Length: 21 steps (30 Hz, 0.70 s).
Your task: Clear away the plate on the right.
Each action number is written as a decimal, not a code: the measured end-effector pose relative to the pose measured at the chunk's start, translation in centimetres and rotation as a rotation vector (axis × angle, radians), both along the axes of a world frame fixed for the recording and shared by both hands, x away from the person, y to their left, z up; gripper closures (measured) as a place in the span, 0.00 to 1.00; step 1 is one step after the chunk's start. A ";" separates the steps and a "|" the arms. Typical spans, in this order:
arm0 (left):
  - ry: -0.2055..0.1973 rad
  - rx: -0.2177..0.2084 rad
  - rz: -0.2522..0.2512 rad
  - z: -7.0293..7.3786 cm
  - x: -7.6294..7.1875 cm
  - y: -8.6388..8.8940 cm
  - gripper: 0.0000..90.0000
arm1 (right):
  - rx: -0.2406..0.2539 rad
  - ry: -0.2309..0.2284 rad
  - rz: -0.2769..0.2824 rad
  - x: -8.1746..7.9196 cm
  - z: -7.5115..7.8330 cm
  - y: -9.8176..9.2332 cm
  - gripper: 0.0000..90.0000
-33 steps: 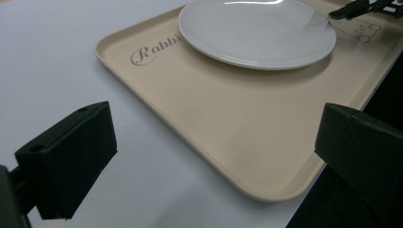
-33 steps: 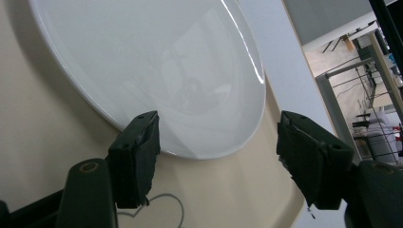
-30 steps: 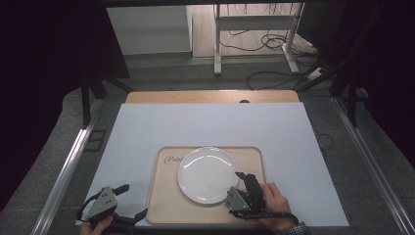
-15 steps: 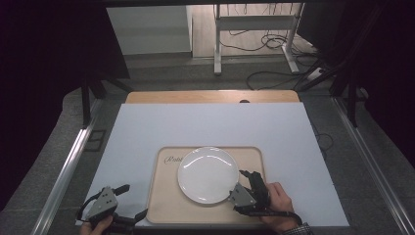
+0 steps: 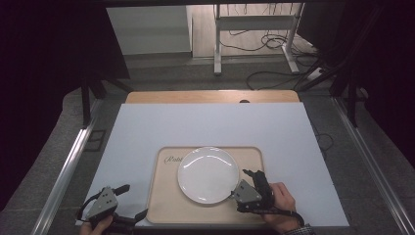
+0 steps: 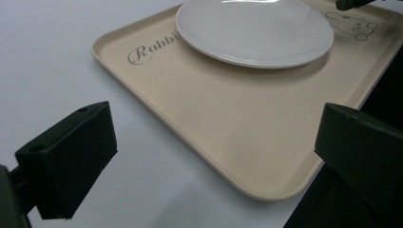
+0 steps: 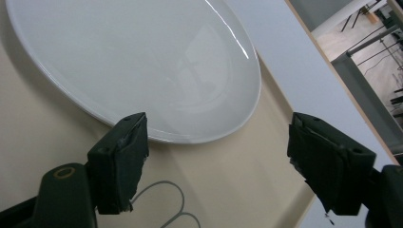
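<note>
I am holding my left gripper (image 5: 128, 201) at the near left corner of the table, just off the left edge of the beige tray (image 5: 166, 205). Its jaws are standing wide with nothing between them; in the left gripper view they are framing the tray's near corner (image 6: 266, 190) and bare white table cover (image 6: 43, 57).

The white plate (image 5: 208, 174) is lying flat in the middle of the tray, slightly toward its far side, beside the printed "Rabbit" lettering (image 6: 152, 47).

I am keeping my right gripper (image 5: 248, 177) low over the tray at the plate's near right rim. Its jaws have just been opening and are now standing well apart. In the right gripper view the plate's rim (image 7: 190, 137) is running past the left jaw and nothing is being pressed between the pads, so the plate is sitting free.

Judgement: I am letting go of the plate after setting it on the tray. The next move calls for backing the right gripper straight off, without nudging the rim.

Compared with a second ago: the right gripper's jaws are standing wider and the hand is sitting a shade nearer the tray's right side. Plate, tray and left gripper are lying as before.
</note>
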State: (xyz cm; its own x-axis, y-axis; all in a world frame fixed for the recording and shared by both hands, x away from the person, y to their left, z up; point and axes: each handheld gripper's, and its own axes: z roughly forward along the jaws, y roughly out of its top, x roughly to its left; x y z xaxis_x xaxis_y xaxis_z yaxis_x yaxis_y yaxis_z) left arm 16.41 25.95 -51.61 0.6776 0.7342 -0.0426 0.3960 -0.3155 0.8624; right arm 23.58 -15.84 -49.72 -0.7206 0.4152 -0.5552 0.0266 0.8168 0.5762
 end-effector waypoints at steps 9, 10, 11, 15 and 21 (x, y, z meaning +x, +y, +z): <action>0.001 0.000 -0.002 0.0 0.0 0.0 0.00 | 0.042 0.043 -0.016 0.2 0.1 -0.6 0.19; 0.001 0.000 -0.002 0.0 0.0 0.0 0.00 | 0.047 0.045 -0.018 0.2 0.1 -0.7 0.19; 0.000 0.000 -0.002 0.0 0.0 0.0 0.00 | 0.051 0.050 -0.019 0.3 0.1 -0.8 0.19; 0.000 -0.001 -0.002 0.0 0.0 0.0 0.00 | 0.073 0.072 -0.030 0.4 0.2 -1.3 0.17; 0.001 -0.001 -0.003 0.0 0.0 0.0 0.00 | 0.104 0.089 -0.043 0.5 0.4 -2.1 0.16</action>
State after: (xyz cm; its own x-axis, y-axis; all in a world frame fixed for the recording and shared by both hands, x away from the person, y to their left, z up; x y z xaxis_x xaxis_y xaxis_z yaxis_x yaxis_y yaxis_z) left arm 16.43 25.94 -51.61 0.6796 0.7323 -0.0437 0.3957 -0.3157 0.8624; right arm 24.12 -17.94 -49.29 -0.7453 0.4987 -0.4426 0.1153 0.7501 0.6512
